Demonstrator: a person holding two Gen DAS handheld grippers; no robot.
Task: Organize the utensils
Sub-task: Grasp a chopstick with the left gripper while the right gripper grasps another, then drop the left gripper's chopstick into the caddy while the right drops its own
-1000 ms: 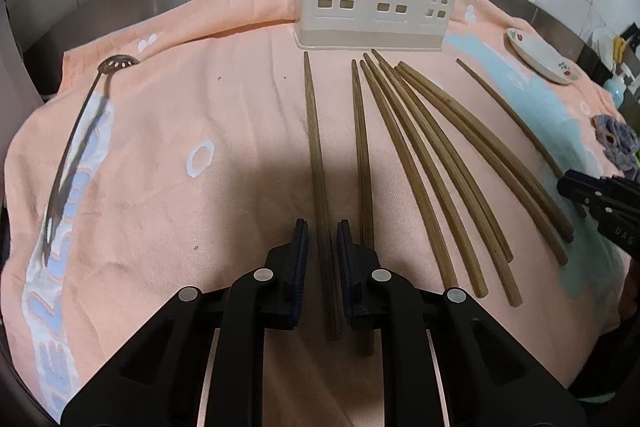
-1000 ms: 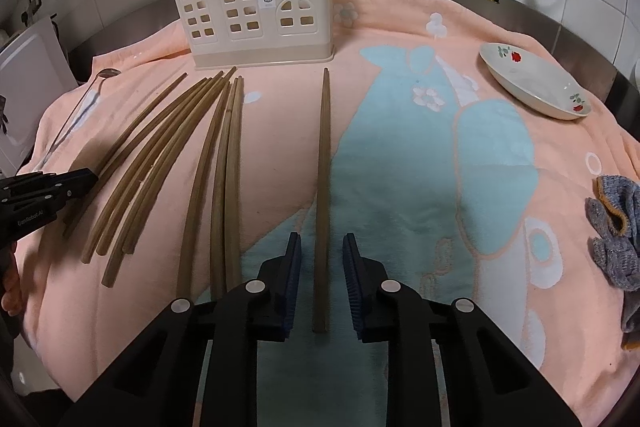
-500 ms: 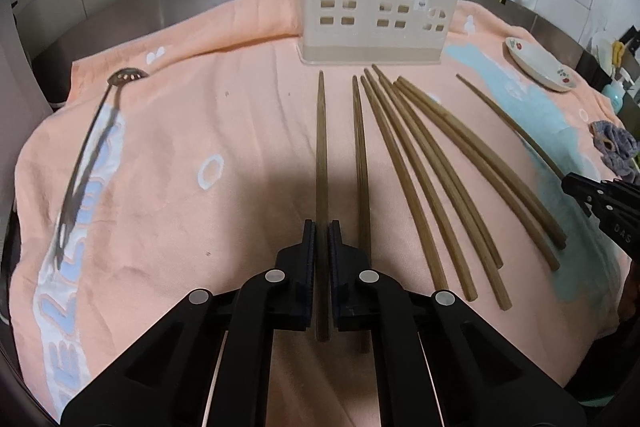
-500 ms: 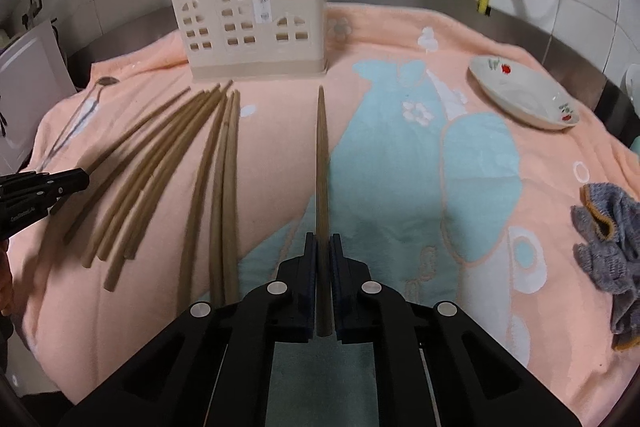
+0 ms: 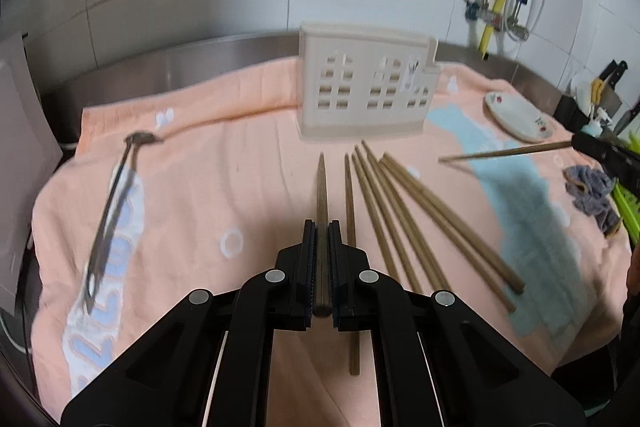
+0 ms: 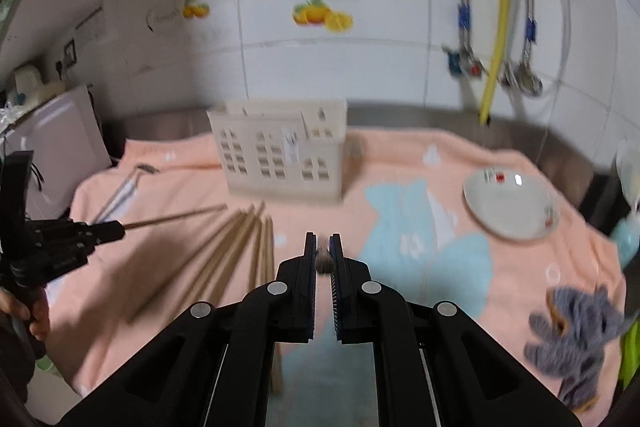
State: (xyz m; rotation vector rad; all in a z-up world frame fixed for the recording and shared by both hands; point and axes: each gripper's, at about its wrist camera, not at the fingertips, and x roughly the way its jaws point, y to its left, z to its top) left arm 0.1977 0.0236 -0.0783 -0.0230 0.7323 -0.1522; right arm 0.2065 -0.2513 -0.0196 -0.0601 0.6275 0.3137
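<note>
Left wrist view: left tongs (image 5: pixel 322 227) clamped on one wooden chopstick (image 5: pixel 321 183), lifted off the peach towel (image 5: pixel 208 195) covering the table; six loose chopsticks (image 5: pixel 400 211) just beside on the towel; cream utensil holder (image 5: pixel 366 87) behind; slotted spoon (image 5: pixel 112 203) far left.

Right wrist view: right tongs (image 6: pixel 323 241) clamped on another chopstick (image 6: pixel 322 261), seen end-on; plate (image 6: pixel 510 205) right; grey cloth (image 6: pixel 580 331) lower right.

Your left wrist view looks forward and down along its fingers from the near left, close over the peach towel (image 5: pixel 248 163), facing the tiled wall. Your right wrist view does the same from the near right, tilted less steeply, blurred. Both share the cream utensil holder (image 5: pixel 366 87) (image 6: pixel 280 151), the loose chopsticks (image 5: pixel 416 211) (image 6: pixel 224 251) and the plate (image 5: pixel 520 115) (image 6: pixel 508 203).
</note>
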